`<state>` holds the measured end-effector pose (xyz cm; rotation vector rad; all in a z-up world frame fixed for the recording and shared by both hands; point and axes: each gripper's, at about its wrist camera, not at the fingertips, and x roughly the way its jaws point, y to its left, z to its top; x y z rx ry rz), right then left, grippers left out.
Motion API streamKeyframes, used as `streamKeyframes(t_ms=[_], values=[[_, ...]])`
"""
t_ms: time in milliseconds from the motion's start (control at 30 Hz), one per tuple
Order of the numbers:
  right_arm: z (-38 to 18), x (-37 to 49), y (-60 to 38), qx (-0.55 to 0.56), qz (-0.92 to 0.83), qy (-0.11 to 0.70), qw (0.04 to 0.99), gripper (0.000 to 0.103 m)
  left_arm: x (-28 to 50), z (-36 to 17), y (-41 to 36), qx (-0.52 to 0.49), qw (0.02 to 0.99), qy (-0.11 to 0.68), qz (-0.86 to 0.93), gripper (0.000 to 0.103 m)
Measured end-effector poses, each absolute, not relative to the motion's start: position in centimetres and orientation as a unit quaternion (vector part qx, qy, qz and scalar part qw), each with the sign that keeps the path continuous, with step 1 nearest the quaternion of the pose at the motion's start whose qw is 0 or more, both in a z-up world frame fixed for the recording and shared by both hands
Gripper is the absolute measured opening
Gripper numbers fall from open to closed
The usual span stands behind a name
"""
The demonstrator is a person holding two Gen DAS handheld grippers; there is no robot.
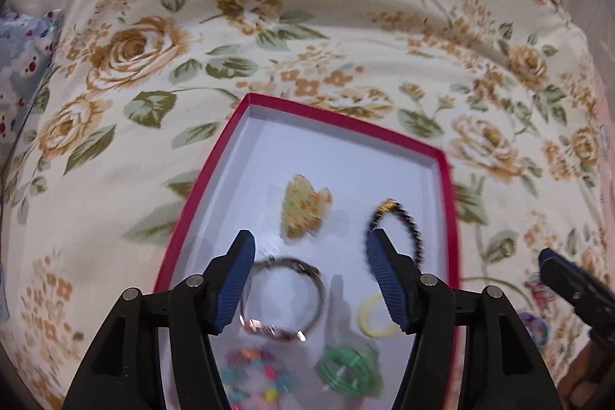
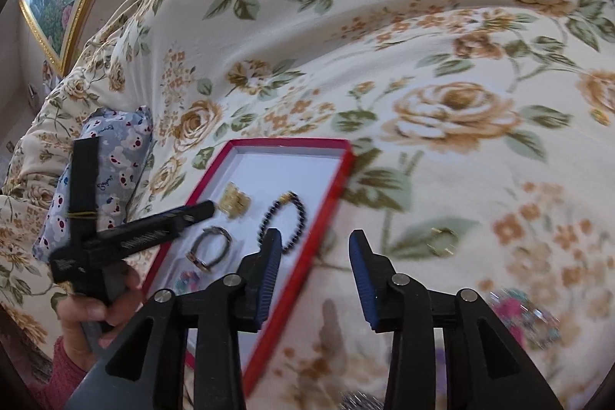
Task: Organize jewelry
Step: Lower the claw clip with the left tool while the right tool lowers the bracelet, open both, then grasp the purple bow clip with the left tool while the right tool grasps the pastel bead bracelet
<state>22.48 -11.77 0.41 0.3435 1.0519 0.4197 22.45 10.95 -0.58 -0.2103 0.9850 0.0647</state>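
Left wrist cam, left gripper jaws released over red box, right gripper jaws released, nothing held

In the box, the hair clip lies left of the beaded bracelet.

Left wrist view: multicoloured beaded piece and green coil in red tray motion-blurred. Right wrist view: pink-teal item near right blurred, unidentifiable; tray's near end hidden behind gripper.
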Motion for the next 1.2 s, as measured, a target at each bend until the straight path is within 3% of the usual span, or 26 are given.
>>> streamKeyframes(t_ms=[400,1200], values=[[1.5,16.3,-18.7,0.147,0.131,0.491,0.848,0.042,14.2,1.0,7.7,-0.134,0.877,0.462,-0.007,0.067],[-1.3,14.4,-23.7,0.144,0.087,0.514,0.841,0.041,14.4,-0.1,-0.7,-0.064,0.858,0.502,-0.092,0.067]])
